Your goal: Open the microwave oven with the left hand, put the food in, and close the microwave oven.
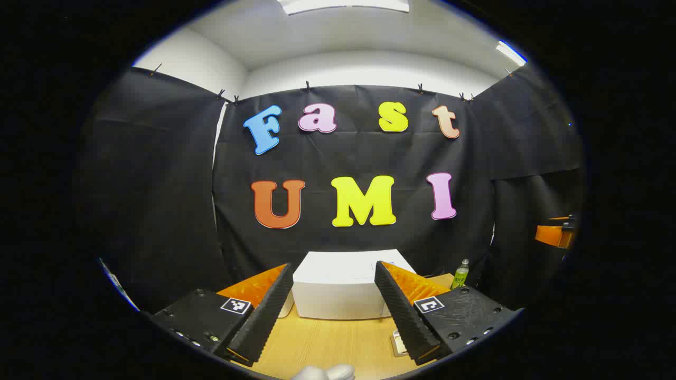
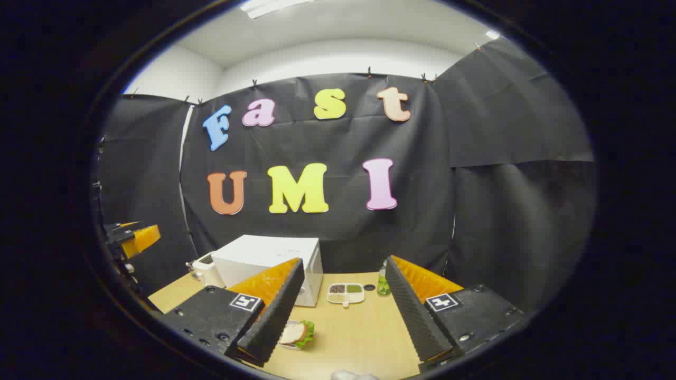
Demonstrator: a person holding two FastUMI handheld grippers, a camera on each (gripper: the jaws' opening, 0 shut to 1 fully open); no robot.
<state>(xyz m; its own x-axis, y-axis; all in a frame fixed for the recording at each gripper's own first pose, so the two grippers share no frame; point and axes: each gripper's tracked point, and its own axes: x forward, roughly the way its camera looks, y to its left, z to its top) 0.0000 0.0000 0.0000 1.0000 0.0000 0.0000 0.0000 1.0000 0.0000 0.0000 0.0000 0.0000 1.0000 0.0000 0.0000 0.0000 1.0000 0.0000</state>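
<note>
A white microwave oven (image 1: 338, 287) stands on the wooden table (image 1: 327, 343) against the back wall, its door looking shut. My left gripper (image 1: 334, 266) is held open in front of it, some way off, with nothing between its fingers. In the right gripper view the microwave (image 2: 264, 261) is at the left, and a sandwich with lettuce (image 2: 297, 333) lies on a small plate on the table in front of it, partly hidden by one finger. My right gripper (image 2: 345, 261) is open and empty above the table.
A compartment tray of grains (image 2: 346, 293), a green bottle (image 2: 384, 285) and a small dark disc (image 2: 369, 287) sit right of the microwave. A white appliance (image 2: 207, 272) stands to its left. The other gripper (image 2: 134, 237) shows at the left edge.
</note>
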